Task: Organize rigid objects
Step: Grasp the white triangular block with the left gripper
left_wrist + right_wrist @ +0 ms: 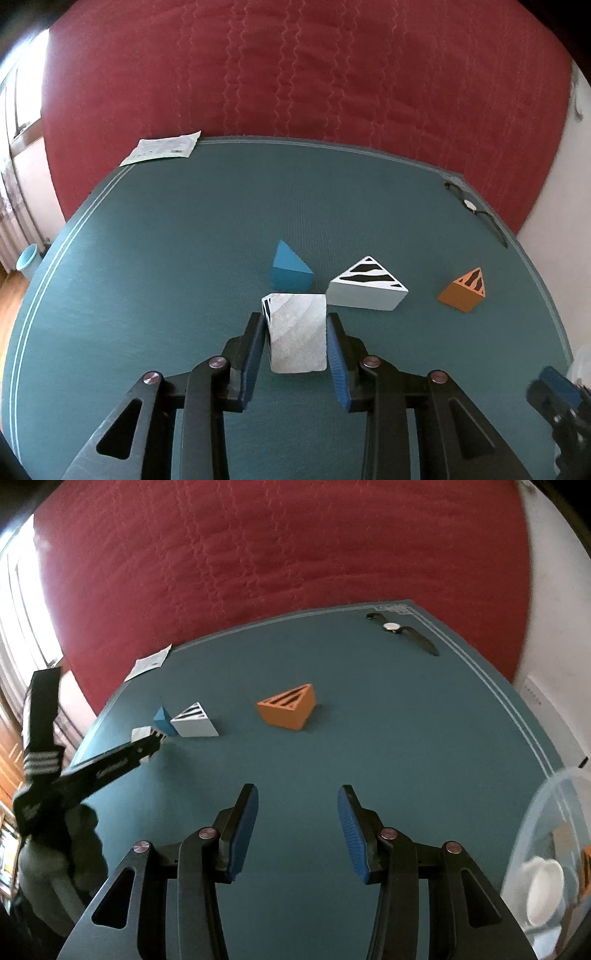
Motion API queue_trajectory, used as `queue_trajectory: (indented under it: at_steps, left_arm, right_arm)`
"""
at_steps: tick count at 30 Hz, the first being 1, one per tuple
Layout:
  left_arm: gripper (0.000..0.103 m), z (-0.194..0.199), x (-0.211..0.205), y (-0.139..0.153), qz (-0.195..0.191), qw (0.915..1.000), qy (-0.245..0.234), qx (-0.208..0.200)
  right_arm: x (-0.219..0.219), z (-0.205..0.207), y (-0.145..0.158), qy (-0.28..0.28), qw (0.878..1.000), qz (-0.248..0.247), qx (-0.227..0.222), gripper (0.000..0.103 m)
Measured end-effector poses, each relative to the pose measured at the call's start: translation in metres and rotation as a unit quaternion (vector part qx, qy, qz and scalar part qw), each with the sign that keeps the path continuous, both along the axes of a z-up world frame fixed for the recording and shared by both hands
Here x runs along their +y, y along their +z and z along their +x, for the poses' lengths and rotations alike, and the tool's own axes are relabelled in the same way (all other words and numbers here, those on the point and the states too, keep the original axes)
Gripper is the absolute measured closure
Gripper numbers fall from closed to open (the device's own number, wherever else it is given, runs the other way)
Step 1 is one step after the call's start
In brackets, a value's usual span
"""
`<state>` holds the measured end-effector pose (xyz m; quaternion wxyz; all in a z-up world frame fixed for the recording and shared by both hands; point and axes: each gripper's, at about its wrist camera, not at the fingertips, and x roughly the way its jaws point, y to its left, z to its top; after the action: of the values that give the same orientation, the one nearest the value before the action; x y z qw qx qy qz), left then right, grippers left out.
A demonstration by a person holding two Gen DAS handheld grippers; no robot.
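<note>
My left gripper [295, 320] is shut on a white block with a zebra-striped side [297, 334], held just above the teal mat [147, 295]. Beyond it on the mat lie a blue wedge [290, 271], a zebra-striped white wedge [367, 286] and, apart to the right, an orange striped wedge [463, 293]. In the right wrist view my right gripper [297, 794] is open over bare mat with nothing between its fingers. The orange wedge [288, 709] lies ahead of it. The left gripper [149, 744] with the white block [140, 734] shows at the far left.
A wristwatch [402, 631] lies near the mat's far right corner and a paper sheet [162, 147] at its far left corner. A clear plastic tub [535, 830] holding a white item stands at the right edge. A red quilted cover [295, 74] rises behind the mat.
</note>
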<state>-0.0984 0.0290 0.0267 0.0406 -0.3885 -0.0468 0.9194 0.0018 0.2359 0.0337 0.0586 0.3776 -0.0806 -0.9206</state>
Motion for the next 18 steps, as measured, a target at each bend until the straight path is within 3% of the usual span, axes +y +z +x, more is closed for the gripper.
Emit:
queue_trajectory:
  at_steps: [8,9,11,18]
  left_arm:
    - [0.068,0.0,-0.007,0.0,0.011,0.9999,0.008,-0.002]
    - [0.068,0.0,-0.006,-0.001,0.011,0.9999,0.007,-0.002]
    - [0.068,0.0,-0.007,0.0,0.013,0.9999,0.006,-0.002]
    - [0.068,0.0,-0.01,-0.001,0.018,0.9998,0.008,-0.001]
  right_arm:
    - [-0.007,-0.047,-0.004,0.009,1.0,0.004,-0.009,0.056]
    - [-0.009,-0.053,-0.005,0.01,1.0,0.009,-0.007,0.055]
    - [-0.01,-0.066,-0.008,0.018,1.0,0.012,-0.006,0.04]
    - [-0.022,-0.105,-0.017,0.032,0.999,0.036,-0.012,0.037]
